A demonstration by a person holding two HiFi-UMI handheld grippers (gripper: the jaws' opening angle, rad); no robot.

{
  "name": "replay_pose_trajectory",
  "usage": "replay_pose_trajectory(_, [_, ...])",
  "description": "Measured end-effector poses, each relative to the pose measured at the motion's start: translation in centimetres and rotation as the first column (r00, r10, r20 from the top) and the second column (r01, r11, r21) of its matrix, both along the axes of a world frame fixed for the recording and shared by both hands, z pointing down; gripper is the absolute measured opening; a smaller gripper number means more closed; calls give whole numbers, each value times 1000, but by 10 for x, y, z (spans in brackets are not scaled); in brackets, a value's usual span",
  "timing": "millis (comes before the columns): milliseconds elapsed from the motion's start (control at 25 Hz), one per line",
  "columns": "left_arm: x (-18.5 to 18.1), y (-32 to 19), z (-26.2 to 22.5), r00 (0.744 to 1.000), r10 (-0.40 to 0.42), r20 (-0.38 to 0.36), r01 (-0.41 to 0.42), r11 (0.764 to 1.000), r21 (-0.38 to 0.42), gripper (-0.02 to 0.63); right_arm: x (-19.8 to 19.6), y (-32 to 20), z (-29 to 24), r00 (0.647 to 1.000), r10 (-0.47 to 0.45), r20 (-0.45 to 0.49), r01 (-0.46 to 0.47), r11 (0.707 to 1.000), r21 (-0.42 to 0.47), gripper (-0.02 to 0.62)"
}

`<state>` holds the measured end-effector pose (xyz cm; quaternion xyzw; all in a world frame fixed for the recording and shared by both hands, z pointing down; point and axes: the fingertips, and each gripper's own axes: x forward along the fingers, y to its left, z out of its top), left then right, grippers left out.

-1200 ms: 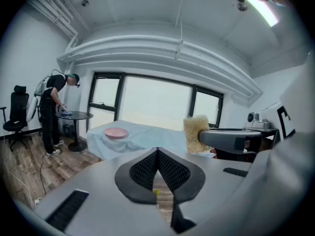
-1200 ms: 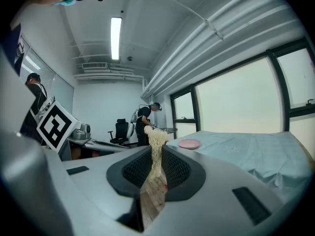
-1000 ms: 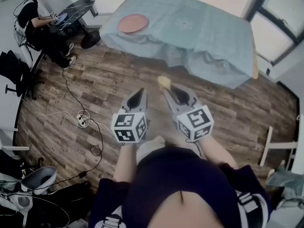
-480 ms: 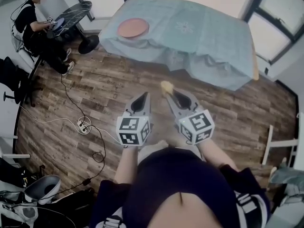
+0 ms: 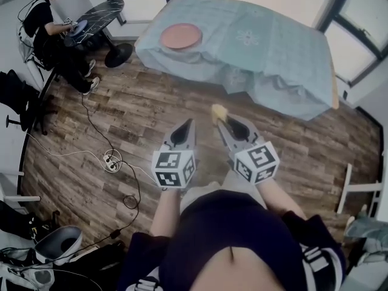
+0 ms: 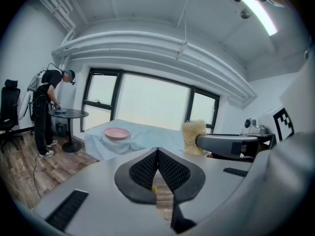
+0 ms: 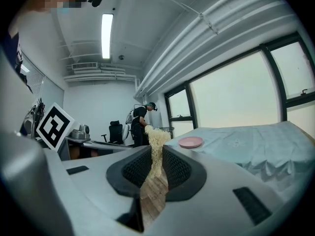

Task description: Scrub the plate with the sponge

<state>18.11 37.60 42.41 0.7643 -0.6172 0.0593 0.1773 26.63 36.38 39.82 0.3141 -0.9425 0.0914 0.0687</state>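
Note:
A pink plate (image 5: pixel 180 36) rests on the near left part of a table draped in a pale blue cloth (image 5: pixel 267 53); the plate (image 6: pixel 116 133) also shows in the left gripper view and the plate (image 7: pixel 190 142) in the right gripper view. My right gripper (image 5: pixel 222 119) is shut on a yellow sponge (image 5: pixel 218 112), which sticks up between its jaws as the sponge (image 7: pixel 156 144). My left gripper (image 5: pixel 187 126) is shut and holds nothing. Both hover over the wooden floor, well short of the table.
A person (image 5: pixel 48 29) sits at a small round black table (image 5: pixel 103 14) at the far left. Cables and a power strip (image 5: pixel 110 160) lie on the floor at left. Bags and gear (image 5: pixel 48 247) crowd the near left. White furniture (image 5: pixel 357 193) stands at right.
The view has shifted a little toward the table; the plate and both grippers sit slightly further right and lower in the frame. Both grippers keep their hold and stance.

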Motion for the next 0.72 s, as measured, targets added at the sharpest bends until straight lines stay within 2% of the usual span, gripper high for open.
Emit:
replay_pose_trajectory(320, [-31,-22,16,997,-23,-78,20,999,-47,12,-34,-25,-8,999,-35,6,35,999,1,66])
replay_pose_trajectory(600, [-73,-73,26,996,-53,-75,49,997,-57,12,-77,-81,3,997,-66,27,67,997,-26,66])
replay_pose_trajectory(720, [-91,-99,23,993,-49,-112,44,998,-44,12,-100,-111,4,996,-80,24,81,997,-20,66])
